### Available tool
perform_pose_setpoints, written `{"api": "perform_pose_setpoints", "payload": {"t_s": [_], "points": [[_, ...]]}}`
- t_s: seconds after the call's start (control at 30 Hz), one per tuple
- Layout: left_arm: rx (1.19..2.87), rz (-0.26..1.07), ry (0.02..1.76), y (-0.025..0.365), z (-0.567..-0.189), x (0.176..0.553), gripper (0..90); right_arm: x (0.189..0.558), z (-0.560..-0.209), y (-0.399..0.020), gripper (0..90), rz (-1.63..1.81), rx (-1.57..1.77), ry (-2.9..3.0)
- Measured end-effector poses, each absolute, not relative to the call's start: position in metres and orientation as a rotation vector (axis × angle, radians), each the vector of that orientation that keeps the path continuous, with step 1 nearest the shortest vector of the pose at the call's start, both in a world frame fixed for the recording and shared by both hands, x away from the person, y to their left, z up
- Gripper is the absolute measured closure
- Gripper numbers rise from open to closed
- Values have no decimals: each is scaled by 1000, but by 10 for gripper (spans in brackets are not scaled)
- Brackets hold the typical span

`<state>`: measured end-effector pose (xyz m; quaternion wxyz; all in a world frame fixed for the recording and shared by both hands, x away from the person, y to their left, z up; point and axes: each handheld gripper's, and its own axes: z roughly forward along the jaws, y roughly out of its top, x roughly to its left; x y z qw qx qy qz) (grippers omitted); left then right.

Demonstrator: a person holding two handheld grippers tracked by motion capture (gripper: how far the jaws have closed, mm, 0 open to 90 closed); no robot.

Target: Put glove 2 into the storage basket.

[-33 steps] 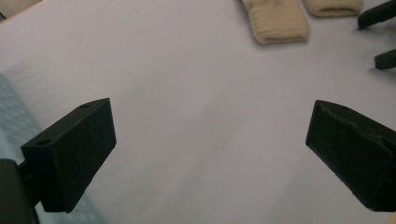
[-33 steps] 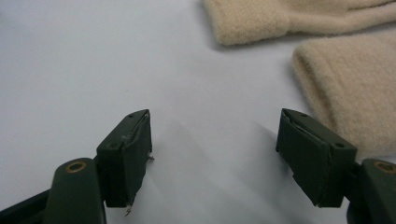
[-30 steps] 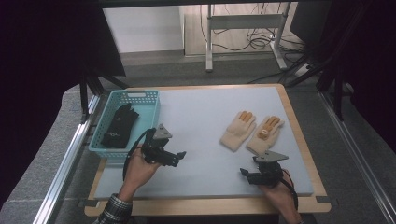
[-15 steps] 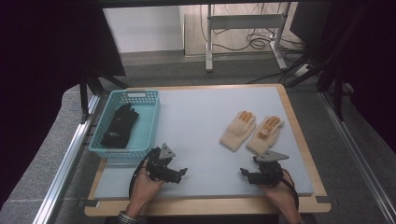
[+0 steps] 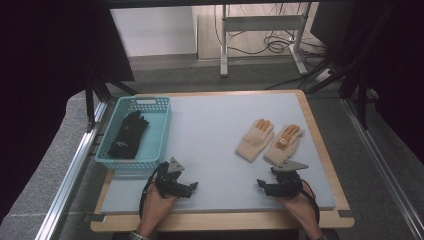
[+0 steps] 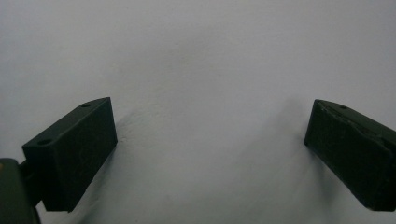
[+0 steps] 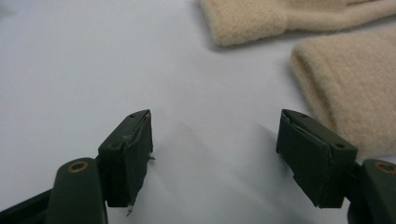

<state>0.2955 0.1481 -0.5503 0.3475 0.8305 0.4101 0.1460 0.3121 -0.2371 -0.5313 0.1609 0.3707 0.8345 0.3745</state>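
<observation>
Two cream knit gloves [image 5: 270,142] with orange fingertips, flat side by side at right of grey mat [image 5: 210,130], cuffs just ahead of right gripper [image 5: 265,186], jaws wide, empty, left gripper [image 5: 190,188] wide over bare mat, blue basket [image 5: 150,107] at left edge.

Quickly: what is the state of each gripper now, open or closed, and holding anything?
Left gripper: open, holding nothing, over the bare mat.
Right gripper: open, holding nothing, beside the beige gloves.

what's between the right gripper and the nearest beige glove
Nothing: in the right gripper view, bare mat separates the right gripper from the beige glove.
</observation>
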Motion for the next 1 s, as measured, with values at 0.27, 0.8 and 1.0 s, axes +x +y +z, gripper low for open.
{"api": "perform_pose_setpoints", "payload": {"t_s": [0.27,0.8,1.0], "points": [[2151,382,1064,148,-550,295,26,323,-518,-238,278,1130,1078,2357],[2145,383,1069,148,-551,295,27,371,-490,-227,268,1112,1131,2336],[2144,386,1069,148,-551,294,29,393,-481,-216,294,1056,1149,2306]]}}
